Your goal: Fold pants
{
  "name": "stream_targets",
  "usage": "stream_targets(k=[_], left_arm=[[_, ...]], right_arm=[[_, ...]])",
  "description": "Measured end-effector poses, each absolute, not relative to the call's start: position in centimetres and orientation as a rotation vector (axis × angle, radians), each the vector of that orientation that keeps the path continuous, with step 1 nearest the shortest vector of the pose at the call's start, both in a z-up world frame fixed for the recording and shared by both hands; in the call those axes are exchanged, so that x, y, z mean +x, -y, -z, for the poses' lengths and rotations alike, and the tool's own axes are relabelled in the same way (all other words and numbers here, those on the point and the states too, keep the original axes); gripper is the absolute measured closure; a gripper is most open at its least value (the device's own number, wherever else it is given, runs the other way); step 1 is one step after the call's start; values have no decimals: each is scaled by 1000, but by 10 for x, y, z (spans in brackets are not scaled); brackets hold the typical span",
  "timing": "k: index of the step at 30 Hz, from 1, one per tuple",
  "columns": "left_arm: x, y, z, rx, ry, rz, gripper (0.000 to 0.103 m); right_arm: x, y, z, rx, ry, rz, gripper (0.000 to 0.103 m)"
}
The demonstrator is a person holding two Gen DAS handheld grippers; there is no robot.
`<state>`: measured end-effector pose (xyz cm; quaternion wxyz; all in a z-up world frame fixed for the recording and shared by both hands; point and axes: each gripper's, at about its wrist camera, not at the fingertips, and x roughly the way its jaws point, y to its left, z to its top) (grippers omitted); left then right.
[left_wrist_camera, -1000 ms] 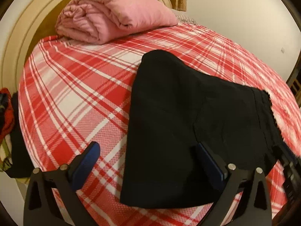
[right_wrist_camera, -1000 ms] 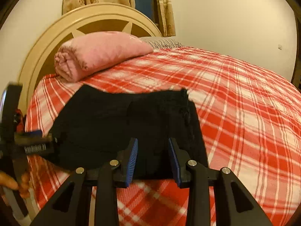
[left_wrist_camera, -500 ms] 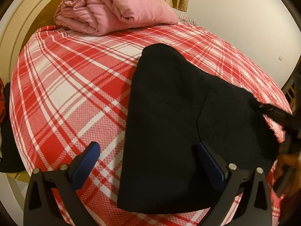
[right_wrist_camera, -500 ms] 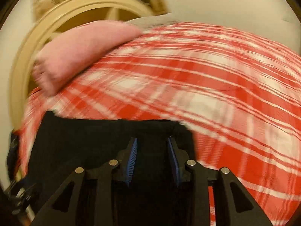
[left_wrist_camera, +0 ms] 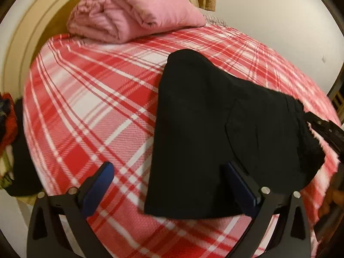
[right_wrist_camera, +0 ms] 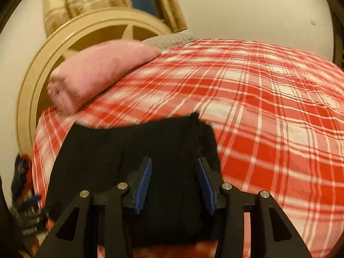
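Blue pads on our right gripper (right_wrist_camera: 173,178) stand partly apart and the jaws are opening; black cloth of the pants (right_wrist_camera: 133,150) lies under and between them, but the pads do not look pressed on it, so we read nothing as held. Our left gripper (left_wrist_camera: 169,178) is spread wide, one finger over the bare plaid, the other over the cloth, gripping nothing. The pants (left_wrist_camera: 215,118) lie folded into a compact dark slab on the bed (left_wrist_camera: 86,111), toward its near edge, well apart from the pink blanket (left_wrist_camera: 133,15) rolled at the headboard (right_wrist_camera: 86,34). In the left view the right tool shows as a dark bar at the pants' ragged right edge. Risks, as we judge them: the right view is smeared, so that hand is likely moving while the jaws part; a pad could drag the top layer and pull the fold askew. The frayed corner (right_wrist_camera: 195,118) near the right finger could snag on a pad as we draw off. Black on black hides the layer edges, so a next pinch may take one ply only, or all of them, and the fold would open or bunch. The slab sits close to the mattress edge; a push toward us could slide it off. Plaid is soft and may ruck under any pressing.
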<state>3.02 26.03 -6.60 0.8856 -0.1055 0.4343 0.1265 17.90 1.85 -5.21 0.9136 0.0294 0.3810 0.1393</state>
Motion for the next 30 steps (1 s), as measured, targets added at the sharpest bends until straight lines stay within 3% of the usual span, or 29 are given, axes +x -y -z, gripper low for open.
stream_targets(k=[4, 22, 30], left_arm=[[21, -251, 61, -167, -901, -272, 0], [-65, -228, -1, 0, -704, -271, 0], [-93, -213, -18, 6, -657, -232, 0]], right_arm=[[147, -17, 53, 76, -798, -262, 38], [28, -29, 12, 71, -759, -197, 37], [-20, -31, -21, 21, -641, -164, 37]])
